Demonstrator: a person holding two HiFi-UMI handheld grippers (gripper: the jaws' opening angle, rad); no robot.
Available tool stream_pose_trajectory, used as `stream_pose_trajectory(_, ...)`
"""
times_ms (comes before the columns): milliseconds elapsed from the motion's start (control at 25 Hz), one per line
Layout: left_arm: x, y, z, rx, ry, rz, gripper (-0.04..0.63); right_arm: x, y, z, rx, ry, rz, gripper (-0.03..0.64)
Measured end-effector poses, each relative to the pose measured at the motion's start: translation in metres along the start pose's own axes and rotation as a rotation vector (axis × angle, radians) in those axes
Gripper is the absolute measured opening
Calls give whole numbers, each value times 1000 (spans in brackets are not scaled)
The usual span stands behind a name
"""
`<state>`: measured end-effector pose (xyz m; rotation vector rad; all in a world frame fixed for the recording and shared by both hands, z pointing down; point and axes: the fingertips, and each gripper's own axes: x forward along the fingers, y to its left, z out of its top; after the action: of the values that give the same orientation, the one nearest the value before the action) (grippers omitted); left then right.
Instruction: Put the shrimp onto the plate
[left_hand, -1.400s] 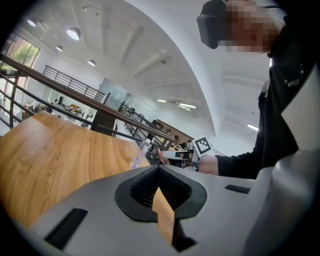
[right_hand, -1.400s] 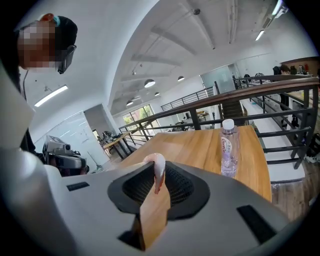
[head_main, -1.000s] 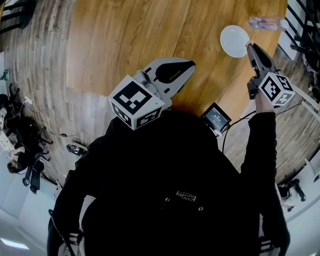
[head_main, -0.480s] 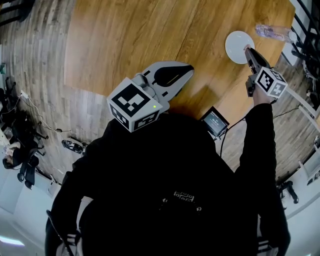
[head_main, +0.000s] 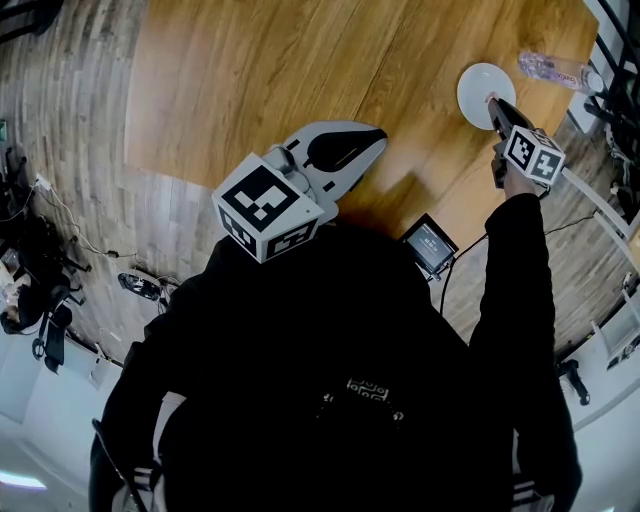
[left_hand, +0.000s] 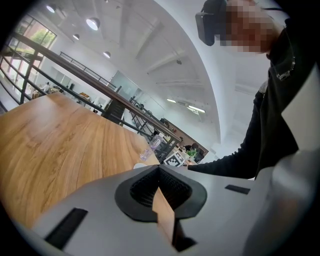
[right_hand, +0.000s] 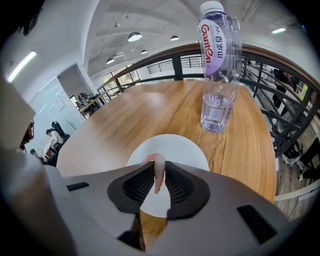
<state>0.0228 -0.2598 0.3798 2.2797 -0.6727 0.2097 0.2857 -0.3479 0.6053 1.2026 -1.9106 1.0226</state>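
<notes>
At far left we see grey plank floor (head_main: 70, 150) w/ cables, then the wooden table (head_main: 260, 70). Over its near edge hangs our left gripper (head_main: 378, 137), marker cube toward us. Its jaws are pressed together at the tips w/ nothing between them, only table grain showing through the wedge gap behind. Just right of it, by the table's near edge, is a small screen (head_main: 430, 243). Further right our black sleeve (head_main: 515, 280) runs up to the right gripper (head_main: 493, 101), whose tips reach over the near rim of the white plate (head_main: 478, 82). Its pads pinch the shrimp (right_hand: 158, 169) — pale pink, curled, held above the plate; we can't tell if it touches. Beyond the plate, to the right, a clear water bottle (right_hand: 218, 70) stands upright, partly full, apart from the plate.
</notes>
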Motion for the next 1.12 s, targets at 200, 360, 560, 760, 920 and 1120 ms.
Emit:
stream_pose_trajectory(200, 1, 6, -7, -23, 1, 6, 3, 8, -10, -8, -14, 29, -51, 77)
stream_pose_trajectory(360, 2, 10, -10, -29, 3, 5, 3, 14, -9, -7, -30, 28, -63, 77)
stream_pose_trajectory(560, 2, 10, -9, -40, -15, -2, 3, 16, -8, -8, -33, 29, -57, 77)
stream_pose_trajectory(760, 0, 7, -7, -55, -37, -24, 3, 20, -7, -12, -42, 47, -54, 77)
stream_pose_trajectory(920, -1, 10, -10, -66, -35, -20, 3, 23, -8, -18, -65, 73, -76, 77)
stream_pose_trajectory(1120, -3, 13, -7, -95, -52, -18, 3, 22, -5, -21, -65, 75, -63, 97)
